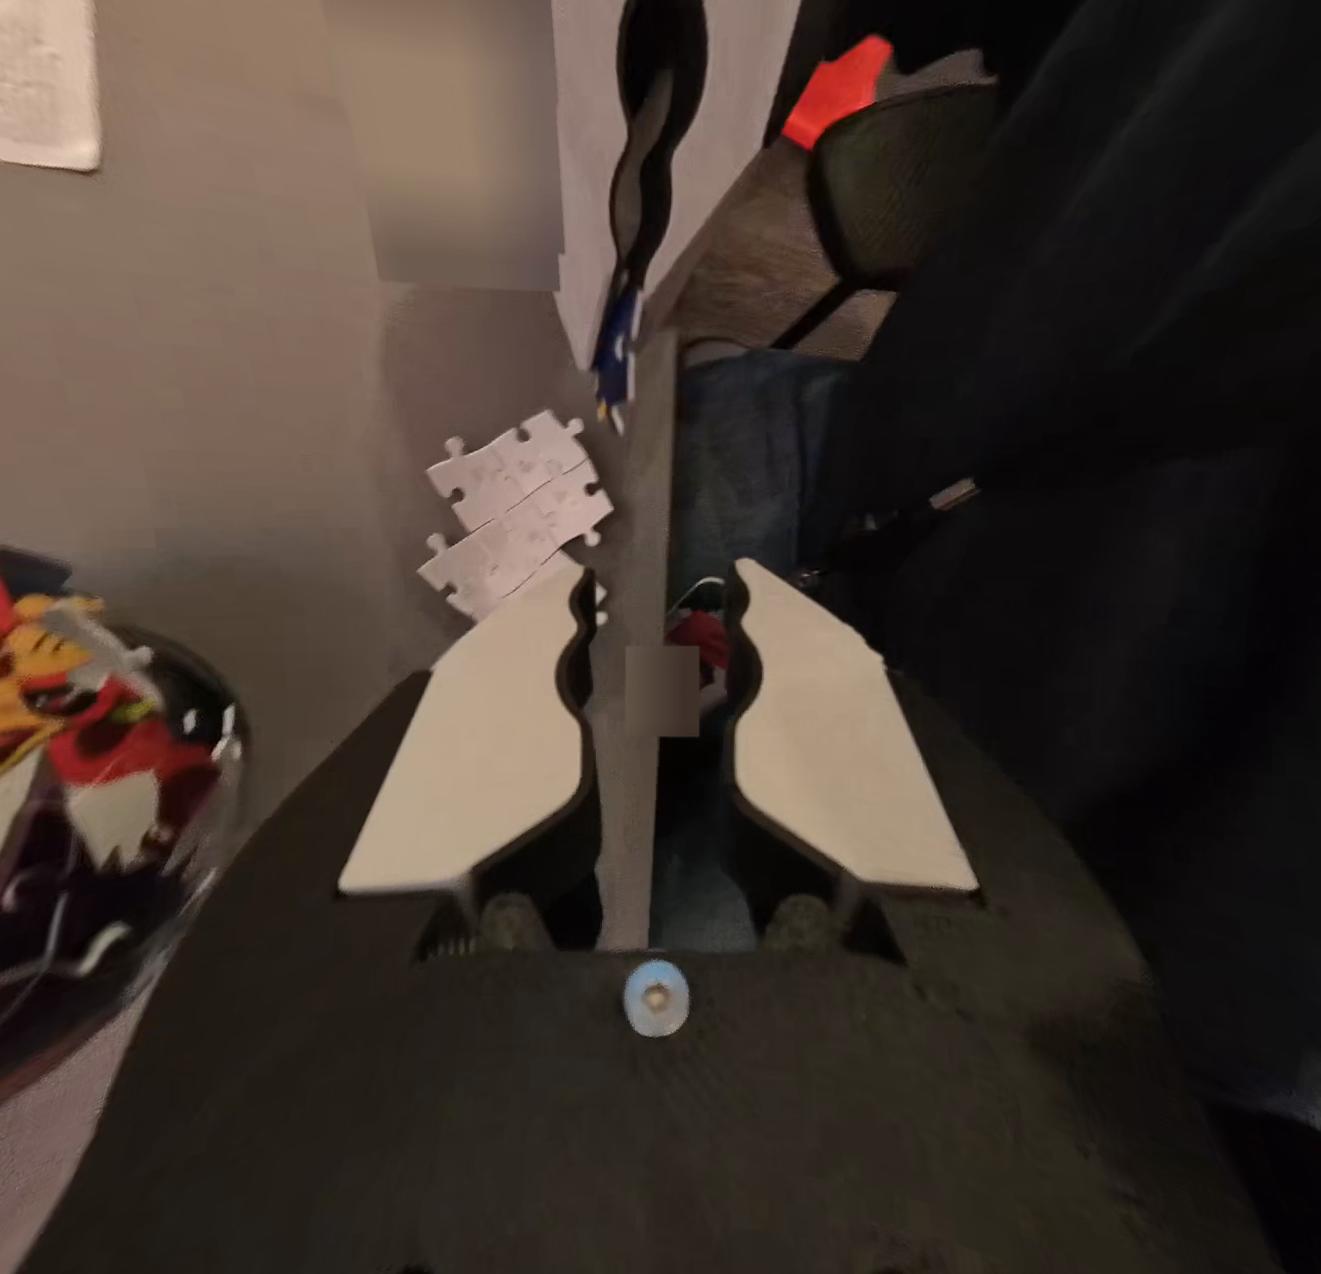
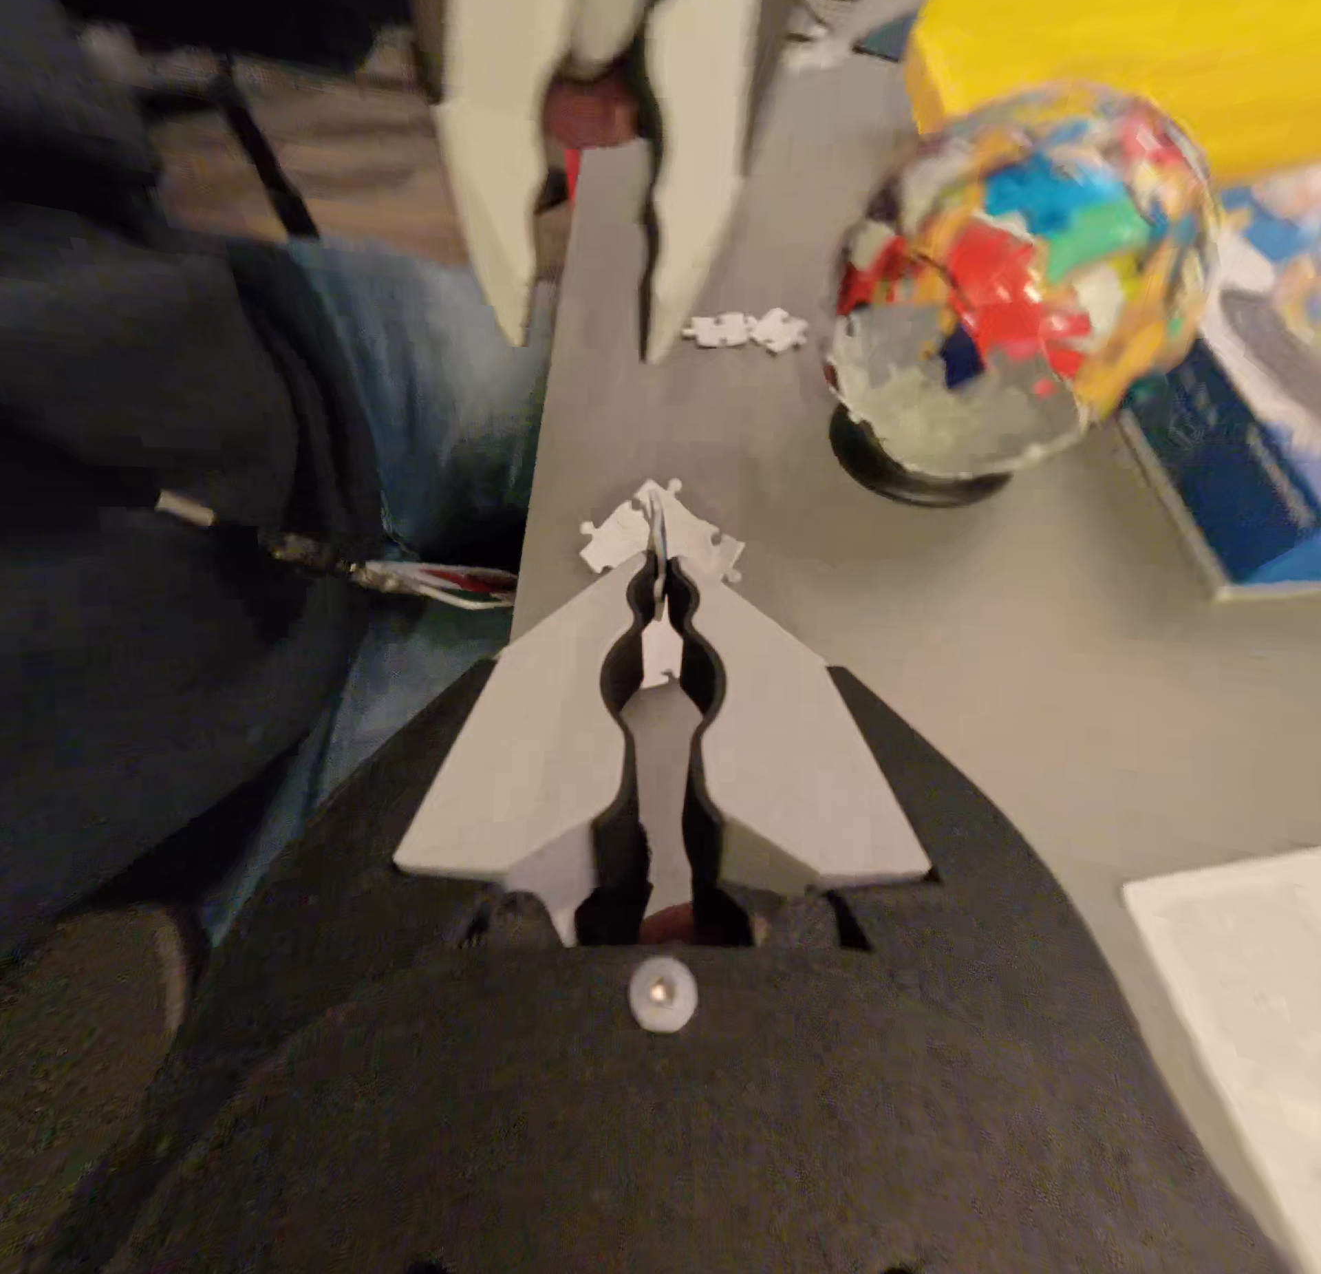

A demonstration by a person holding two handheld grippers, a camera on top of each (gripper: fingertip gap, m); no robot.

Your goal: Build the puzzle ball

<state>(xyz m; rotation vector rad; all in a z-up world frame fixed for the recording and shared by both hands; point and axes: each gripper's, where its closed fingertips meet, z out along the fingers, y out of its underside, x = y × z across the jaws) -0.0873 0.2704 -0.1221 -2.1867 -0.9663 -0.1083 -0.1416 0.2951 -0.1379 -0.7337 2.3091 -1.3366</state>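
Bare table (image 2: pixel 893 667) between puzzle ball (image 2: pixel 1022 274) and white sheet (image 2: pixel 1244 1011).

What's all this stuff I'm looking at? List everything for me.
puzzle ball: one, multicoloured, partly built, on a black stand on the table
joined pieces: one cluster, white backs up, near the table edge
held pieces: a few, white, in the right gripper's tips
box: one, blue, beside the ball
yellow object: one, behind the ball
paper: one white sheet, table's near right
table: one, grey
left gripper: open, empty
right gripper: shut on pieces
person's legs: blue jeans, left of table
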